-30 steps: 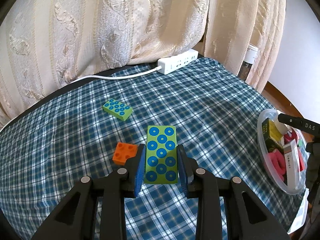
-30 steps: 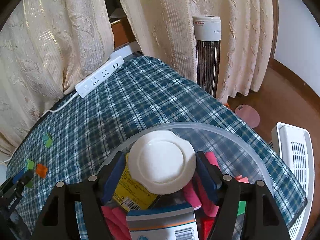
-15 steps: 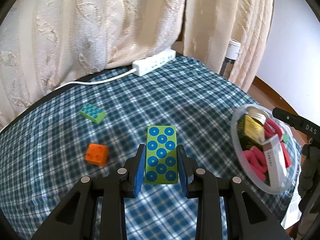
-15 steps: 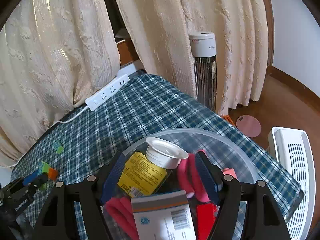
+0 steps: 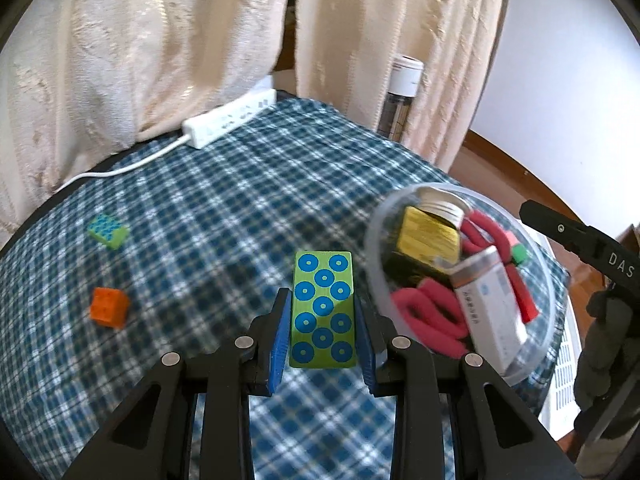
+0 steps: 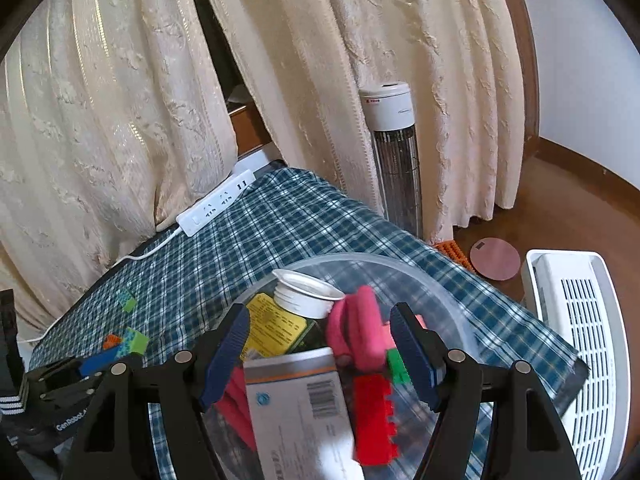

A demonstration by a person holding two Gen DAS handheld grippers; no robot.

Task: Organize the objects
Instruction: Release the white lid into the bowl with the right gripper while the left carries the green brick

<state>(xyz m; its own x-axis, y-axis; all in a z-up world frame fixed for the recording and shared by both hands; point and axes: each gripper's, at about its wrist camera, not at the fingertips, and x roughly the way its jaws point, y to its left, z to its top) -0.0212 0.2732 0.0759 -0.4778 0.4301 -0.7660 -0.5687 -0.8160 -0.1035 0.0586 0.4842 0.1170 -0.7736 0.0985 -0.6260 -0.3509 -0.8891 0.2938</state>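
Checked blue-and-white cloth (image 5: 248, 200) covers the table, and it is the biggest thing I see in both of my wrist views. On its right side stands a clear plastic tub (image 6: 460, 316), round and wide. In the right wrist view my right gripper (image 6: 320, 356) has its jaws spread wide over the near rim of this tub; whether the blue pads press on the wall I cannot tell, because the rim is see-through and blurred there. Inside the tub lie a white carton with a barcode (image 6: 300, 412), a yellow-labelled bottle with a white cap (image 6: 280, 324), pink foam rolls (image 6: 356, 332), a red toothed piece (image 6: 374, 420) and a small green cube (image 6: 397, 364).

My left gripper (image 5: 323, 332) is pressed tight on a long green block with blue rings (image 5: 323, 308); both blue pads (image 5: 280, 340) touch its long sides, and the block sticks out forward between them. It hangs above the cloth, just beside the left wall of the tub.

Far back near the curtain lies a white power strip (image 5: 230, 122). On the left part of the cloth, well apart from the tub, rest a small green block (image 5: 108, 232) and a smaller orange brick (image 5: 109, 307).
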